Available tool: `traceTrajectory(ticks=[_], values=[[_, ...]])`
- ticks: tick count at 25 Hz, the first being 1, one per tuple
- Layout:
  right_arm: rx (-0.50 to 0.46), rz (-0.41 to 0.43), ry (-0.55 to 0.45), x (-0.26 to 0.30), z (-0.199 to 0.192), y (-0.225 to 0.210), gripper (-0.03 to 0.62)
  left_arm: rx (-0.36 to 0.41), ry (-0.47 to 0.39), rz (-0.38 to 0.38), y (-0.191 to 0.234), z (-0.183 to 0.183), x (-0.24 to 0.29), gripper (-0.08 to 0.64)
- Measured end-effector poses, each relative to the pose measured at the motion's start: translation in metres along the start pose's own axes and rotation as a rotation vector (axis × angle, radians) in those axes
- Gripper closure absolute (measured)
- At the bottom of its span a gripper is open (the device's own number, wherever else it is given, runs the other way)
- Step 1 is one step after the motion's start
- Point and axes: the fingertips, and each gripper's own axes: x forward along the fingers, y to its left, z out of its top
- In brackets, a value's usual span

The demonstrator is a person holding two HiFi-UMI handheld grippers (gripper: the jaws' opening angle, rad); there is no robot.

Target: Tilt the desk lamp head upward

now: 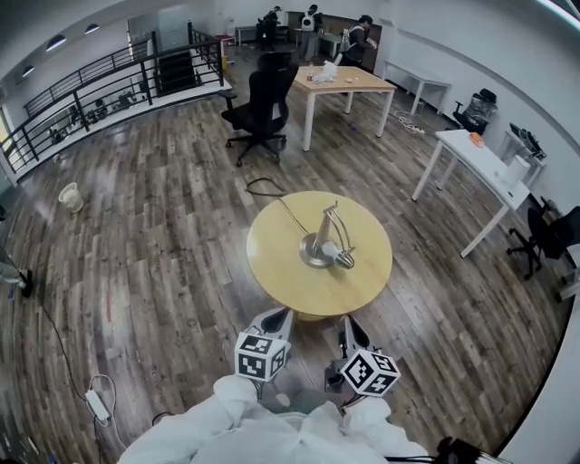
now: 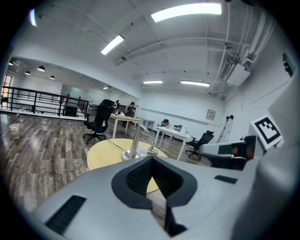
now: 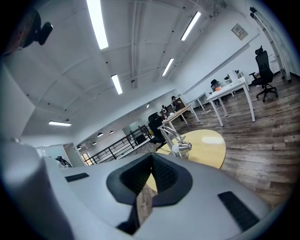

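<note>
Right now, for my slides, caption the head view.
Desk lamp on a round table; shut hand-held grippers, left and right, short of it.

Bright, even light from ceiling strip lights [image 2: 186, 10] blows out white near twelve o'clock in both gripper views, glints on the desk lamp [image 1: 324, 245] and round table [image 3: 212, 140], and leaves shadows faint, while fisheye bending and dark vignetting ring every edge.

Head view: I am looking steeply down from above onto the round table [image 1: 281, 272], standing near. Gripper views: I am looking low along the jaws, all three sharing table and desk lamp [image 2: 134, 143].
</note>
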Motion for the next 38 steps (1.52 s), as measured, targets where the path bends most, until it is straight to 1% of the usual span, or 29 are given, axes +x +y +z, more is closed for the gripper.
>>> traceTrajectory(ticks=[5, 11, 14, 21, 25, 32, 34, 38], values=[[-0.004, -0.041, 0.021, 0.016, -0.002, -0.015, 0.58, -0.023, 0.014, -0.005, 0.009, -0.002, 0.016, 0.561], [-0.013, -0.04, 0.045, 0.045, -0.001, -0.025, 0.58, -0.053, 0.027, 0.01, 0.03, 0.001, 0.044, 0.561], [-0.007, -0.052, 0.049, 0.061, 0.004, -0.036, 0.58, -0.047, 0.04, 0.013, 0.037, 0.005, 0.06, 0.561], [-0.003, -0.048, 0.025, 0.117, 0.032, -0.069, 0.58, -0.012, 0.067, 0.024, 0.057, 0.025, 0.117, 0.561], [0.01, -0.052, 0.021, 0.152, 0.053, -0.092, 0.58, 0.008, 0.076, 0.03, 0.066, 0.046, 0.157, 0.561], [0.012, -0.055, 0.011, 0.202, 0.092, -0.133, 0.58, 0.009, 0.09, 0.05, 0.077, 0.072, 0.221, 0.561], [0.015, -0.059, 0.01, 0.213, 0.099, -0.145, 0.58, 0.01, 0.092, 0.056, 0.08, 0.075, 0.236, 0.561], [0.009, -0.076, 0.034, 0.229, 0.104, -0.163, 0.58, -0.014, 0.104, 0.07, 0.087, 0.077, 0.257, 0.561]])
